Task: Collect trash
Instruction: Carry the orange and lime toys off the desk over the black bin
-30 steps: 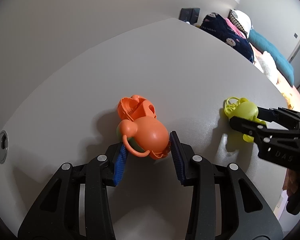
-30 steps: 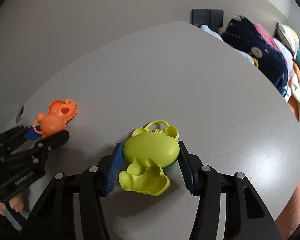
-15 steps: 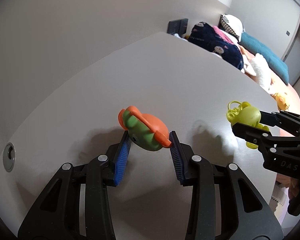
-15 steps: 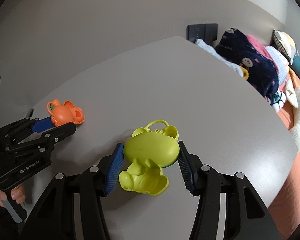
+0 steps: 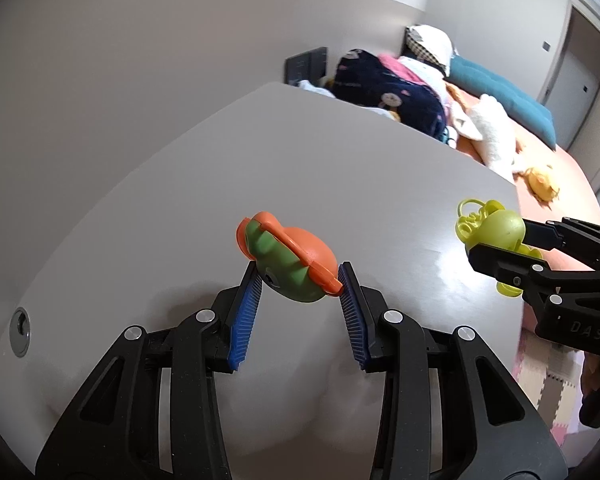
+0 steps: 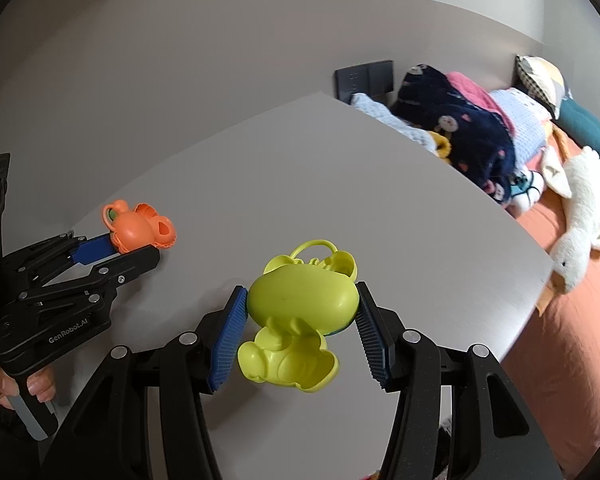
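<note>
We are working over a wide grey table [image 5: 228,168], whose far corner is butting against a plain wall [image 5: 120,48] that is carrying a dark switch panel [image 6: 364,78]. Past the table's right edge we are looking at a bed with an orange sheet [image 6: 572,320], where a navy patterned blanket [image 6: 464,132], a teal cushion [image 5: 500,92] and a white plush goose [image 6: 580,220] are lying in a heap.

Our left gripper [image 5: 298,276] is pinching the orange and green toy [image 5: 288,258] between its blue ribbed pads [image 5: 242,322]; both pads are pressing against the toy's sides, and the toy is tilting with its orange shell facing right and its green underside facing us. From the right wrist camera, that toy is appearing raised over the table's left side, with its orange loop handle pointing away.

Our right gripper [image 6: 300,308] is clamping the yellow-green toy [image 6: 300,304] in the same way, its rounded body sitting between the pads and its hollow open half hanging below toward the camera. The left wrist camera is showing this toy held above the table's right edge, well apart from the orange one.

A small round metal fitting [image 5: 20,326] is sitting flush in the tabletop near its left edge.
</note>
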